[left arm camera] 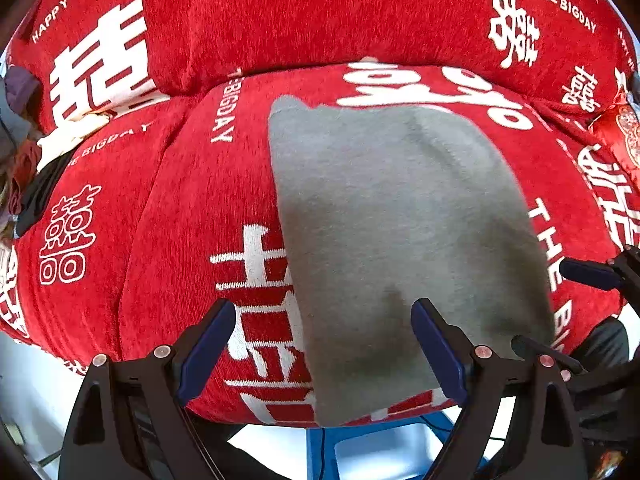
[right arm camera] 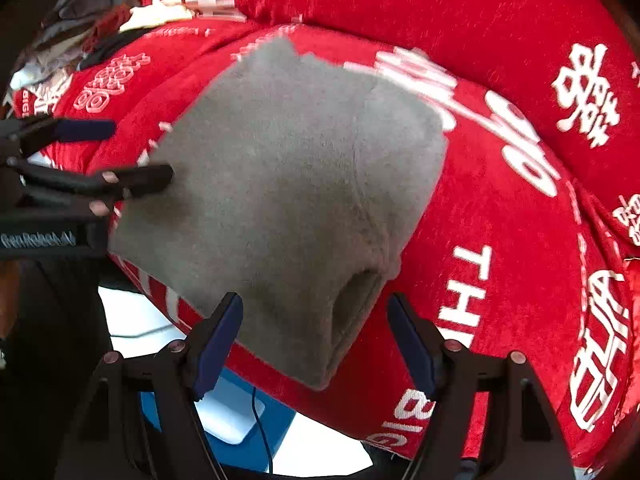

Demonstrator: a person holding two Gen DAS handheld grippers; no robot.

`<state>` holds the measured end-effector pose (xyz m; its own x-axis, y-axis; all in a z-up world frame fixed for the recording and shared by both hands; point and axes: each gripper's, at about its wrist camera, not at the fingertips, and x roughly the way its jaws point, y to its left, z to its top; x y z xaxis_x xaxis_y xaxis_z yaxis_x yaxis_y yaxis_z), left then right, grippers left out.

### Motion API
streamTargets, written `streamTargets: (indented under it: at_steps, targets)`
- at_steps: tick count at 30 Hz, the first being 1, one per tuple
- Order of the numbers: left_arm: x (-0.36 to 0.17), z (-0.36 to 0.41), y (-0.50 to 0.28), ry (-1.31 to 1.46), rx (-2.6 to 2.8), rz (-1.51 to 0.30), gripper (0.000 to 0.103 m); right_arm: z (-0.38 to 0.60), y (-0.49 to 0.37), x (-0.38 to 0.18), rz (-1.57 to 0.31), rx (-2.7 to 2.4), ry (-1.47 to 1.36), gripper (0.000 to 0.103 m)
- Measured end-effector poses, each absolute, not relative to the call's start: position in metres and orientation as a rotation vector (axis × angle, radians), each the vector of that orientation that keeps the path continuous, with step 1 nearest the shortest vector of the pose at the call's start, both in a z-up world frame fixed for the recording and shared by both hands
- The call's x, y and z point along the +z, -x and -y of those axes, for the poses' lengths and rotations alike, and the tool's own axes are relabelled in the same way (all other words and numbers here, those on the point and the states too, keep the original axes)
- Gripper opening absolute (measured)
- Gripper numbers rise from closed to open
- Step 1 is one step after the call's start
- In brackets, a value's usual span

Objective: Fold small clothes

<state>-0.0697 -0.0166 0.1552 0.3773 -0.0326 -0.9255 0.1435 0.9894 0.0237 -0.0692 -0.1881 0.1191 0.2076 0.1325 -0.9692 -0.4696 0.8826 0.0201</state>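
Both tongs, left and right, spread wide over the flat grey garment.

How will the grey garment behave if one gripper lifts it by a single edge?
The grey knit garment will probably droop: it lies limp, following the curve of the red sofa cover. It looks light. Its folded layers, open at the near end, may come apart, and the fuzzy cover may drag it.

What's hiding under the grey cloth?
The grey cloth lies flat on the red cushion with white lettering; that red fabric shows all around it. Whatever print lies directly beneath is covered. An opening at its near edge looks dark inside.
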Motion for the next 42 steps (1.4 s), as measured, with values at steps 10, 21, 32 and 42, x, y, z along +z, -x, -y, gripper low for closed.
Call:
streamTargets:
  at_steps: [10,21,32,42]
  targets:
    - [0.170,0.020,0.070,-0.079,-0.079,-1.126,0.090,0.186,0.066,0.161,-1.167,0.344,0.247,0.078]
    - [0.158,0.029,0.069,-0.096,-0.079,-1.168,0.090,0.186,0.058,0.144,-1.218,0.293,0.203,0.078]
    - [0.148,0.029,0.063,-0.090,-0.067,-1.207,0.090,0.187,0.054,0.137,-1.238,0.286,0.183,0.078]
    - [0.133,0.024,0.057,-0.058,-0.063,-1.285,0.090,0.187,0.051,0.131,-1.252,0.278,0.176,0.078]
